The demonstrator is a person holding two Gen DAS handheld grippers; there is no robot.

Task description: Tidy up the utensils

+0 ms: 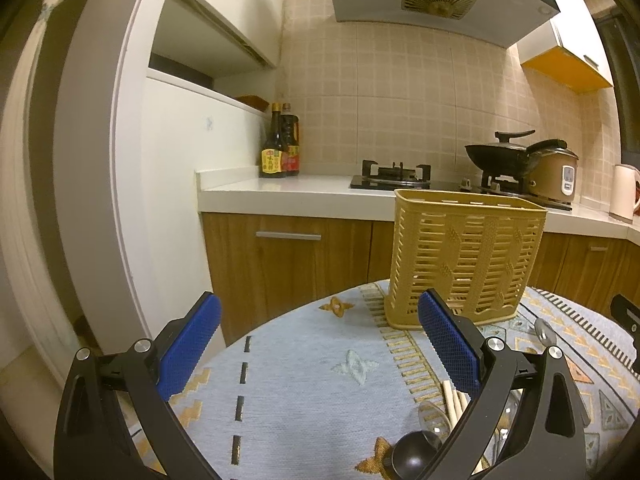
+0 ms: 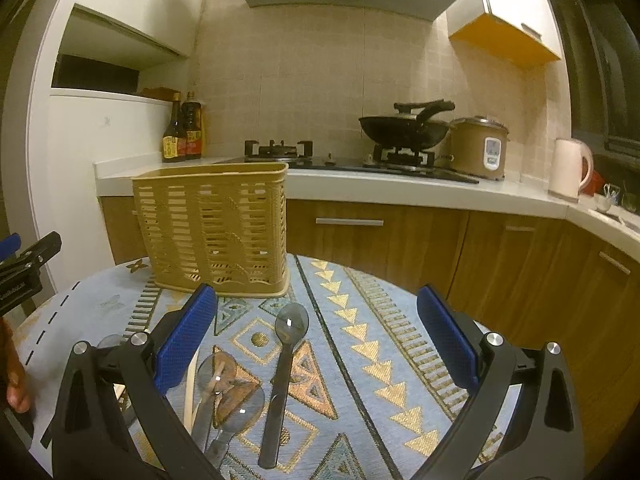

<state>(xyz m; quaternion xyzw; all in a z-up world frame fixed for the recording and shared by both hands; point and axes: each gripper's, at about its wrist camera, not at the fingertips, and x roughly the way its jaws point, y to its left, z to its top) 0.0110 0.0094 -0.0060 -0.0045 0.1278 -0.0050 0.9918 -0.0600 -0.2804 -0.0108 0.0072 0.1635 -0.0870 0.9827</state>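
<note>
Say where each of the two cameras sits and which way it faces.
Left wrist: sits on the left gripper, faces the utensil basket from its left; its blue fingers show.
Right wrist: sits on the right gripper, faces the spoons and stove; a hand shows at left.
Shared: basket, patterned tablecloth, and each view catches the other gripper at its edge.

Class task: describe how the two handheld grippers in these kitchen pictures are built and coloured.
Both match. The left gripper and right gripper each have two black, curved plastic arms with triangular cut-outs, joined by round silver bolts. Each finger carries a flat, rectangular blue pad with a fine diamond texture. No cables show. No sleeve is visible.
</note>
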